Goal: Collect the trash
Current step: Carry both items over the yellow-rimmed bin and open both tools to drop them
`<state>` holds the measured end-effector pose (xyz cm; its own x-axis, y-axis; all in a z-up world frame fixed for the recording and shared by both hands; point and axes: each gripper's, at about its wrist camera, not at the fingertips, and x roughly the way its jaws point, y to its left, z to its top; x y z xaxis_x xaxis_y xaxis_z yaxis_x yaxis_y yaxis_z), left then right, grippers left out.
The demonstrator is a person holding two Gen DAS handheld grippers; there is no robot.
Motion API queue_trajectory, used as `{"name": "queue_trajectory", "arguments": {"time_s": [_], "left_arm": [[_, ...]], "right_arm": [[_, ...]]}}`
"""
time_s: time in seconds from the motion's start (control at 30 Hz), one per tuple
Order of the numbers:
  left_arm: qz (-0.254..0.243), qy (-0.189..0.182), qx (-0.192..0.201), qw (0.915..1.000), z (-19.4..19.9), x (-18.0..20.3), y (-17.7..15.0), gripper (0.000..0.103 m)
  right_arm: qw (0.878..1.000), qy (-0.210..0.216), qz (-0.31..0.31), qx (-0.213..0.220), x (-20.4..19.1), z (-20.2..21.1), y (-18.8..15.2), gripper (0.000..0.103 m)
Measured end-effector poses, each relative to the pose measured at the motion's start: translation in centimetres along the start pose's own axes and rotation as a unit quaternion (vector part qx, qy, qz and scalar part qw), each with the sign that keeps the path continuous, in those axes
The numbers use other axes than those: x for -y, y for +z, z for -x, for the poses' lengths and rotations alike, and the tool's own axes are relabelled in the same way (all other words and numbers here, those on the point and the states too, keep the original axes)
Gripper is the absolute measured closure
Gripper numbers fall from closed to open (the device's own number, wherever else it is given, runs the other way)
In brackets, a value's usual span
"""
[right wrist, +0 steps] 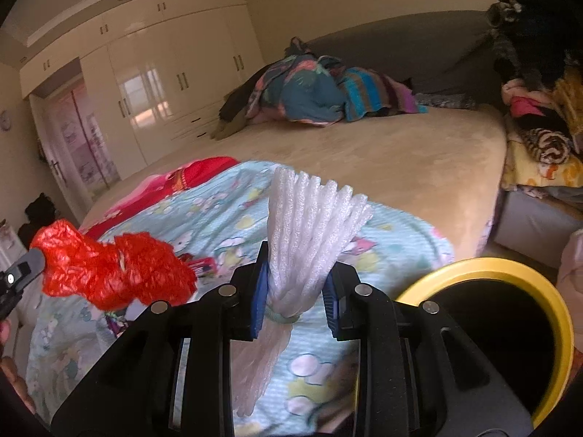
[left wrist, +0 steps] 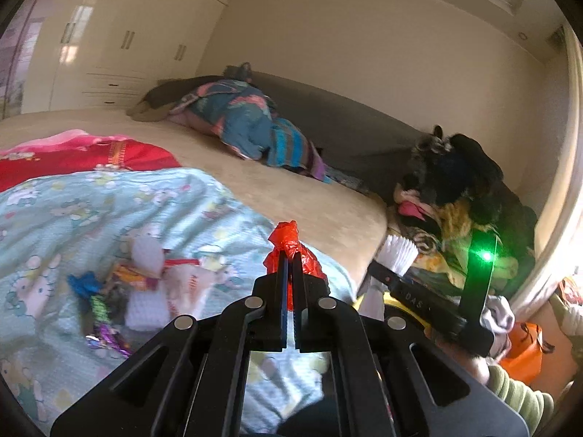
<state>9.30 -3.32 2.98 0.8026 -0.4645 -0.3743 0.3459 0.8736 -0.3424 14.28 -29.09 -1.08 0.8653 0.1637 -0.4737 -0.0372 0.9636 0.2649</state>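
Both grippers [left wrist: 290, 255] [right wrist: 295, 273] loaded, seemingly tilted downward

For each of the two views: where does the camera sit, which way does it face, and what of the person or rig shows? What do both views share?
Left wrist: on the left claw, facing along its fingers across the bed to the wardrobe; it grips a red plastic bag; the right claw and a sleeve show.
Right wrist: on the right claw, facing the same way; it grips white foam netting; a yellow-rimmed bin lies at the right, the left claw's tip at the left.
Shared: bed, wardrobe, bag, netting, blue patterned quilt.
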Motion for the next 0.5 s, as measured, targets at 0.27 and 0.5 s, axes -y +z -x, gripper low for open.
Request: {"name": "queue_trajectory", "arguments": {"time_s": [0.27, 0.5], "left_arm": [[-0.027, -0.035, -0.029, 0.9986, -1.7, 3.5, -1.3, 0.101], [-0.048, -0.063, -0.054, 0.9954, -3.2, 6.5, -2.6, 0.101]], "right_arm": [[0.999, -0.036, -0.024, 0.015, 4.2, 1.7, 0.6, 0.083], [0.996, -0.070, -0.046, 0.012, 8.4, 2.9, 0.0, 0.083]]}}
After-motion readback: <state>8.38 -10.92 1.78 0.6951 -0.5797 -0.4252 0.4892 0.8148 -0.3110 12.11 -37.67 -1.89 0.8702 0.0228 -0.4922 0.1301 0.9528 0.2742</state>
